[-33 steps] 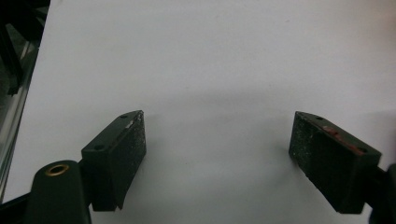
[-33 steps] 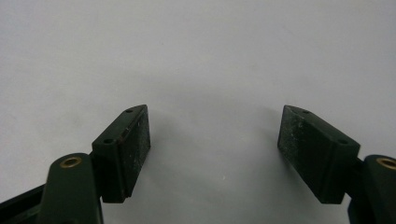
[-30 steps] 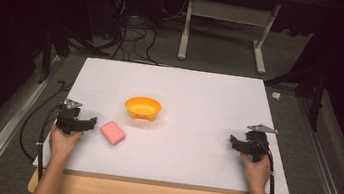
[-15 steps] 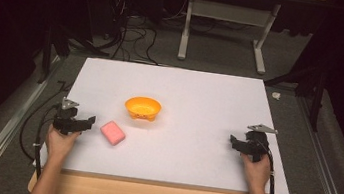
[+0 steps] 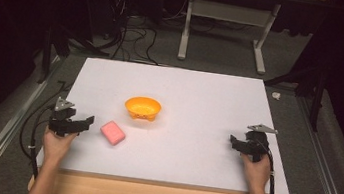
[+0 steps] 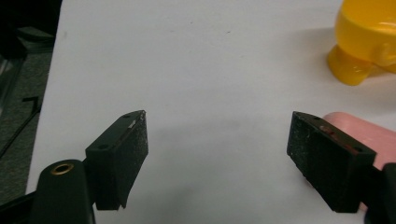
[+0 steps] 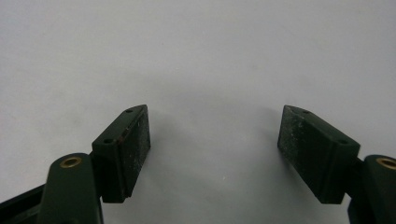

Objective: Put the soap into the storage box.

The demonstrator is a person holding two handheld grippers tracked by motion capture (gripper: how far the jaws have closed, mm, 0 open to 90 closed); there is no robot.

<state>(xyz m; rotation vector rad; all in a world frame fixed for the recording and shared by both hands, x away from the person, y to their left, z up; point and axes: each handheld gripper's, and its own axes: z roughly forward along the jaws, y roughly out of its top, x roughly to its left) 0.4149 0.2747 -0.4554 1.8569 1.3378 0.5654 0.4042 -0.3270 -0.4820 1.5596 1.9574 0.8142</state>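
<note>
The left gripper (image 5: 87, 120) is held low over the white table (image 5: 199, 105) with its jaws spread wide and nothing between them. The pink soap bar (image 5: 113, 132) lies flat just beside it, on the side toward the table's middle; in the left gripper view the same bar (image 6: 369, 135) is seen partly hidden behind one jaw, not between the two. The orange bowl (image 5: 142, 108) stands upright near the bar, a little farther from the person. The right gripper (image 5: 232, 141) is rested well apart at the other side, equally wide open and empty.

A miss is judged the likeliest trouble from here: the bar is offset from the gap, so if the jaws are closed without first being shifted across, only the bar's corner may be caught, or the bar may be nudged away over the smooth surface (possibly against the bowl). A shallow, off-centre pinch on the rounded edges could also let it be squeezed out and dropped.
</note>
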